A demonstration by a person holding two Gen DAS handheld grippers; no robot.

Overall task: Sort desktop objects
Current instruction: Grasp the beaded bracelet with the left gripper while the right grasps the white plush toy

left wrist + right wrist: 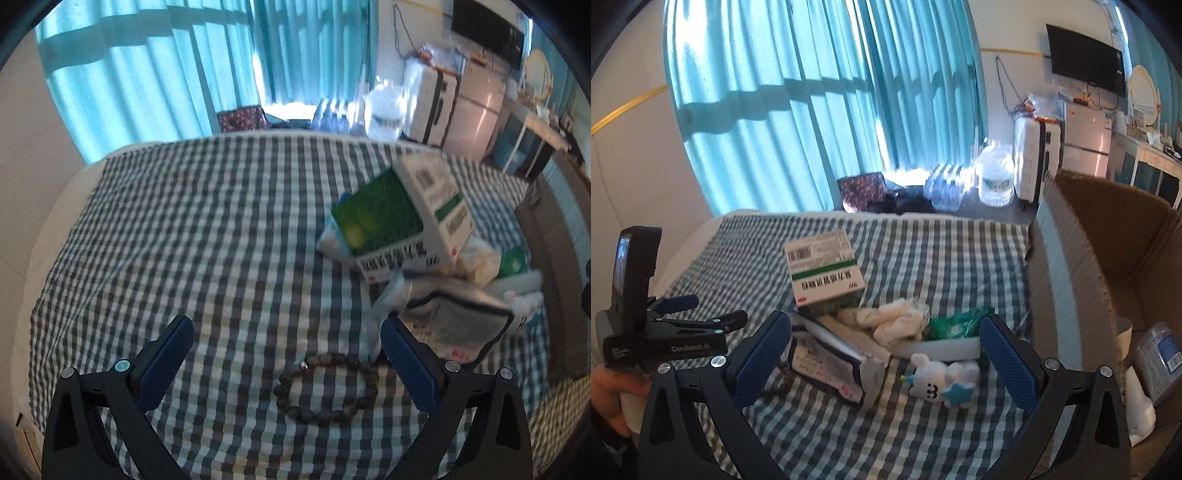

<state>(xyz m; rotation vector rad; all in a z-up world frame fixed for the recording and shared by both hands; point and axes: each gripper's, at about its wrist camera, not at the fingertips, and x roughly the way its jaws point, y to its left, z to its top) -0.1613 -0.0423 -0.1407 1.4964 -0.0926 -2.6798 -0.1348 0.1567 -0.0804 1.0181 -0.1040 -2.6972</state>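
Left wrist view: the left gripper point(286, 341) is spread wide and holds nothing, hovering over a bead bracelet point(327, 388) that lies low in the frame on the checked cloth point(184, 221). At right of centre, a green-and-white medicine box point(399, 218) leans on a blurred pile, perhaps packets. Right wrist view: the right gripper point(884, 341) is likewise spread and empty, framing a small white plush toy point(940, 380), crumpled tissue point(894, 319) and a foil packet point(831, 362). A cardboard box point(1108, 236) stands at right.
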